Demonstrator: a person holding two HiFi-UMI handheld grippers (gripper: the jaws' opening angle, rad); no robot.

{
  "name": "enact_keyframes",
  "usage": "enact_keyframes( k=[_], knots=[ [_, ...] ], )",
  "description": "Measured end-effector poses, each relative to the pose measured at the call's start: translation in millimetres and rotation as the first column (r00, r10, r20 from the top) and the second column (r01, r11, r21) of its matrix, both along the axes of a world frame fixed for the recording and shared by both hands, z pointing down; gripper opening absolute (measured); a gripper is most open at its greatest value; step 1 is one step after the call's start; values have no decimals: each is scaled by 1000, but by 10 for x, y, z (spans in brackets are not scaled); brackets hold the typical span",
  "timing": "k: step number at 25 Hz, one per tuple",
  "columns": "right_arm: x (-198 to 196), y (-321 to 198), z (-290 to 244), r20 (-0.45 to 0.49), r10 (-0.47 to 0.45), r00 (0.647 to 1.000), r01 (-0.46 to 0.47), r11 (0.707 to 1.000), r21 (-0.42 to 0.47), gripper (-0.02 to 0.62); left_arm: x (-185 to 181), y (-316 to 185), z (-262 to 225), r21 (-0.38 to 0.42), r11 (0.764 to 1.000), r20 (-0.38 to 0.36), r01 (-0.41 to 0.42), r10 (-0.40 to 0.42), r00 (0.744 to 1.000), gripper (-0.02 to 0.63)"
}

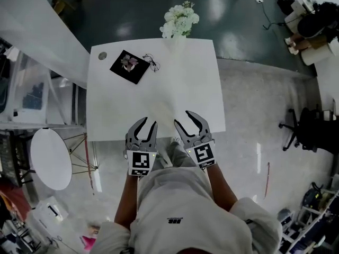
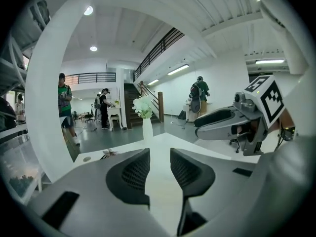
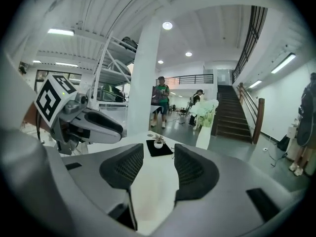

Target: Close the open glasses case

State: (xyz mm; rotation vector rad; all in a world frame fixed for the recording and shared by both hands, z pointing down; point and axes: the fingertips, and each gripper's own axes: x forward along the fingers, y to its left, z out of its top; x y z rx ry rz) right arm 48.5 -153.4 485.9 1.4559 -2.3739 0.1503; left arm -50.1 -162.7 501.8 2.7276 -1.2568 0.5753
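Two grippers are being held side by side over the near edge of a white table (image 1: 159, 94). The left gripper (image 1: 149, 123) is being kept with its jaws a little apart, nothing between them and nothing touched. The right gripper (image 1: 183, 118) is likewise being held slack, jaws slightly parted and empty. Well apart from both, at the far left corner, a black square (image 1: 130, 66) is lying flat with a small pale thing on it; whether it is the case cannot be told. Glasses (image 1: 152, 62) are lying just beside it.
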Motion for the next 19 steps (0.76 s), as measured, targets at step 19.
enact_keyframes(
  k=[19],
  knots=[
    [-175, 390, -264, -8, 115, 993, -115, 993, 7, 198, -226, 284, -248, 27, 997, -55, -72, 74, 996, 141]
  ],
)
